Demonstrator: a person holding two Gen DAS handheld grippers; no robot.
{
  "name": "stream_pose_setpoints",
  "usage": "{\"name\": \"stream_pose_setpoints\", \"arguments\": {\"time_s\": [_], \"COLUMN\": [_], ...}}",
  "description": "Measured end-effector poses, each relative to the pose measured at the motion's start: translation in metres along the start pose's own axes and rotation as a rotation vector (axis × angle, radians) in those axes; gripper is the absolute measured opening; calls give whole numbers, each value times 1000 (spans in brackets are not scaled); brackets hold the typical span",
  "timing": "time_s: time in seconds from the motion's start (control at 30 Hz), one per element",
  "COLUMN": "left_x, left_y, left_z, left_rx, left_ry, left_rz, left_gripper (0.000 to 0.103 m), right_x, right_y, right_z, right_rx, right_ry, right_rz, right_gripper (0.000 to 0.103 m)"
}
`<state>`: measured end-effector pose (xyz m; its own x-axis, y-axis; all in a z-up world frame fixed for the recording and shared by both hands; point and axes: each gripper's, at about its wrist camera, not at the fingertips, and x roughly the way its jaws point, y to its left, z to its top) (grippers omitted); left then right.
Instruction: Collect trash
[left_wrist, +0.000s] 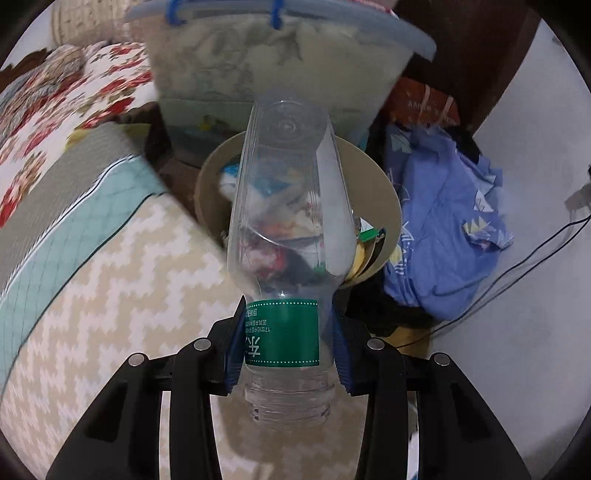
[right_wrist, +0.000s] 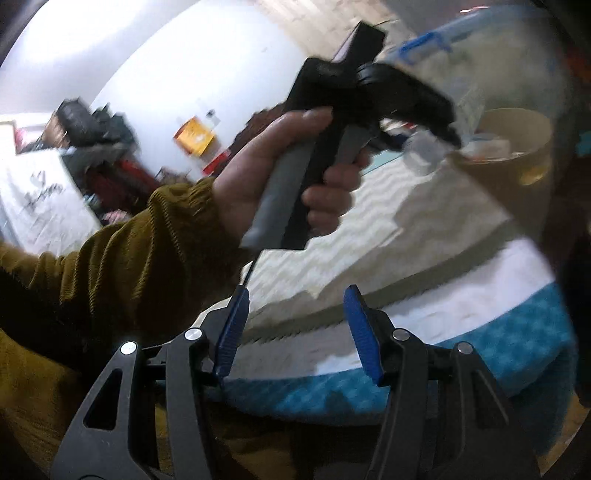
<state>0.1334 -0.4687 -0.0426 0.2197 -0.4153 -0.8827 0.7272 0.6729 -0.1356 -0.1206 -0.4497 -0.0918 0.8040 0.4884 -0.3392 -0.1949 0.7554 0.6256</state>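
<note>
The left gripper (left_wrist: 288, 343) pinches an empty clear plastic bottle (left_wrist: 284, 229) at its green label (left_wrist: 282, 334), blue pads pressed against both sides, the uncapped neck toward the camera and the base pointing away. Seen through and past the bottle, a round beige trash bin (left_wrist: 388, 192) holds wrappers and scraps; the bottle hangs in line with its mouth. Beside the bin lies a heap of blue clothing (left_wrist: 447, 229) on the pale floor, and a clear storage box (left_wrist: 280, 55) with blue clips stands beyond. A zigzag-patterned bedspread (left_wrist: 110, 295) fills the left.

The right gripper (right_wrist: 295, 332) stands spread with nothing between its blue pads. Ahead of it, the person's hand (right_wrist: 280, 173) in a mustard sleeve (right_wrist: 129, 251) grips the other tool's handle.
</note>
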Motion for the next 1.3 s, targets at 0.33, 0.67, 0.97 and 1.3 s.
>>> {"name": "stream_pose_setpoints", "arguments": {"time_s": [0.33,0.67,0.97,1.3], "left_x": [37,21,-63,-132], "left_y": [-14,-11,22,67], "left_z": [25,38,-31,-129], "left_rx": [18,14,-58,-157], "left_ry": [41,-31,-136,-197], "left_rz": [24,113,134,194], "left_gripper": [38,77,77,79], "right_x": [-8,-1,9,15], "right_y": [-56,-54,-25,9], "right_z": [27,30,27,15], "right_rx": [126,138,104,134], "right_ry": [-91,-64,-37,-21], "right_rz": [-59,-56,-56,-164], "right_gripper": [56,57,57,56]}}
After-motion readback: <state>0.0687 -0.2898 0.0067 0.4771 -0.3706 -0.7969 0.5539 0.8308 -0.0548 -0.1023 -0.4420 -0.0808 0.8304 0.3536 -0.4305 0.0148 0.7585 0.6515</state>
